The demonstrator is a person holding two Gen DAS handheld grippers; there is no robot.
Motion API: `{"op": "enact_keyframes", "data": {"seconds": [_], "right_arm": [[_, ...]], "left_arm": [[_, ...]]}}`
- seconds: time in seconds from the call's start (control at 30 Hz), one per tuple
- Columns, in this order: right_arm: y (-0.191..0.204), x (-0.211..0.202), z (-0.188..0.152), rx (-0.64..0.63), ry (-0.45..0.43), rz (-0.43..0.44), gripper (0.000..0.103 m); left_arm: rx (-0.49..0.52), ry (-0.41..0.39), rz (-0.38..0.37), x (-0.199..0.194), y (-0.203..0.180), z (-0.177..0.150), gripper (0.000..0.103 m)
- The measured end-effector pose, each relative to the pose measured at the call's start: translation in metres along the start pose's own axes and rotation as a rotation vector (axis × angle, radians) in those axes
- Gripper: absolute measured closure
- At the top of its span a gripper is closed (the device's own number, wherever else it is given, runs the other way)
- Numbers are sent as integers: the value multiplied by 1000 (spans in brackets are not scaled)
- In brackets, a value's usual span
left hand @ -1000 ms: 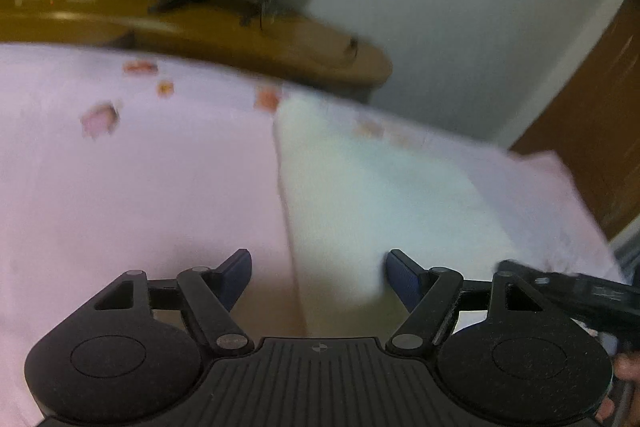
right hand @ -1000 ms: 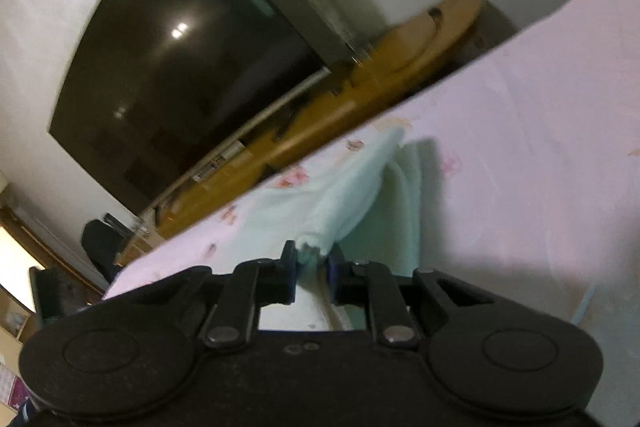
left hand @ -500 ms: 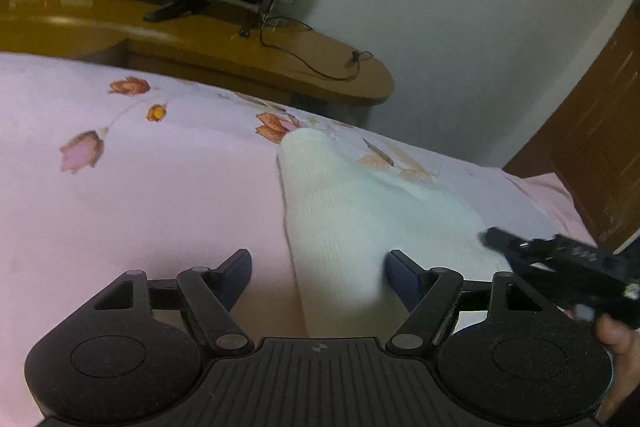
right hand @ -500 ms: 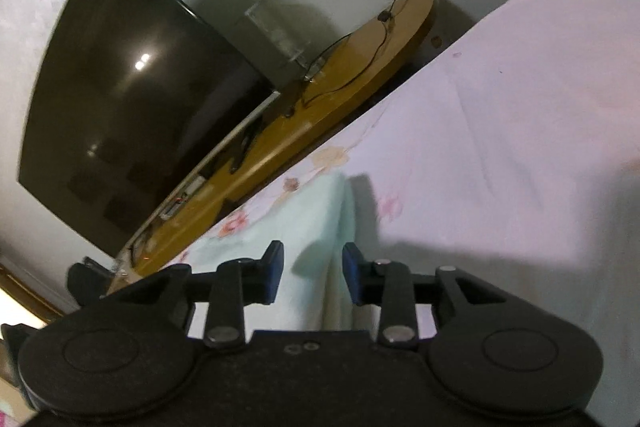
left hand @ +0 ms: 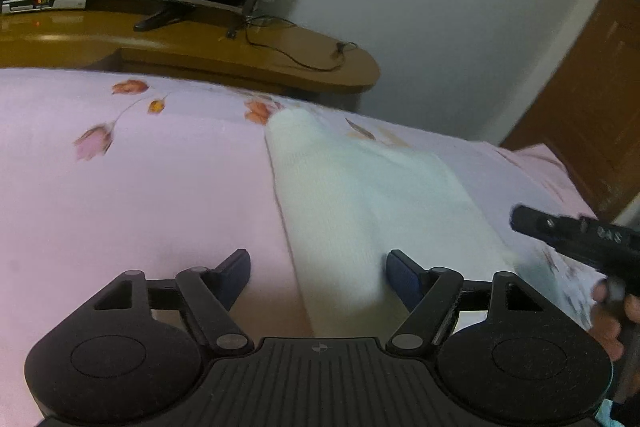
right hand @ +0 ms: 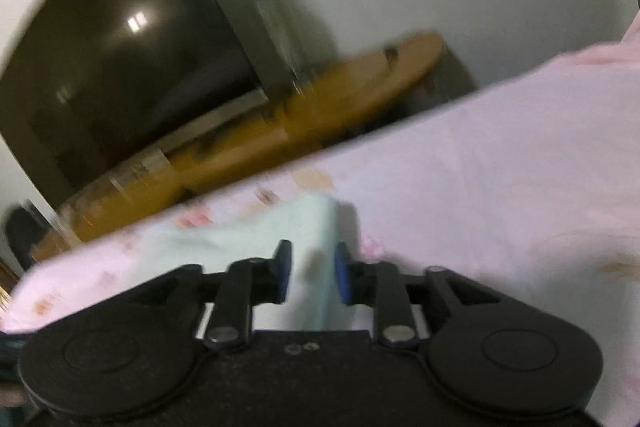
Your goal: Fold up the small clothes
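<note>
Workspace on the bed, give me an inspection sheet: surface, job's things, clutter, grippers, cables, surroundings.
Surface: pink bedsheet with a flower print, lying fairly smooth.
Job's things: one pale knit garment lying flat on the sheet.
Clutter: nothing seen on the sheet.
Grippers: left gripper open, the garment's near edge between its fingers, not pinched. Right gripper has just been closing, fingers apart; the garment's edge shows between them with nothing gripped; picture blurred.
Cables: a thin black cable looped on the wooden TV stand.
Surroundings: dark television on the stand, white wall, brown wooden door.
</note>
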State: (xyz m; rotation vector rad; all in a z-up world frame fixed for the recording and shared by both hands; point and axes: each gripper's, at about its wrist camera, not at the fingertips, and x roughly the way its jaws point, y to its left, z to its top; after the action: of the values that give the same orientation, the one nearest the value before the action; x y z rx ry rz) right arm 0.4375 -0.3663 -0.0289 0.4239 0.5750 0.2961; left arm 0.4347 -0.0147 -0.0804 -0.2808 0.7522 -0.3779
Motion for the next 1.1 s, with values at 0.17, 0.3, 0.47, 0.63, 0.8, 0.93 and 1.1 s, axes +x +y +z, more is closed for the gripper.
{"op": "enact_keyframes", "data": {"seconds": [0.17, 0.3, 0.47, 0.63, 0.8, 0.93, 1.1], "right_arm": [[27, -57, -56, -105, 62, -2, 79], [33, -92, -83, -27, 72, 2, 81], [36, -96, -98, 62, 122, 20, 82], [38, -67, -100, 100, 165, 18, 92], [38, -84, -104, 49, 105, -64, 102], [11, -82, -119, 75, 166, -124, 102], [28, -106, -95, 59, 37, -50, 65]], "left_arm": [[22, 24, 21, -20, -8, -36, 29], [35, 16, 47, -45, -12, -53, 29], [30, 37, 61, -51, -7, -64, 29], [64, 45, 82, -52, -13, -67, 29], [106, 56, 99, -58, -17, -76, 29], [139, 51, 116, -60, -23, -74, 29], [122, -1, 118, -65, -26, -67, 29]]}}
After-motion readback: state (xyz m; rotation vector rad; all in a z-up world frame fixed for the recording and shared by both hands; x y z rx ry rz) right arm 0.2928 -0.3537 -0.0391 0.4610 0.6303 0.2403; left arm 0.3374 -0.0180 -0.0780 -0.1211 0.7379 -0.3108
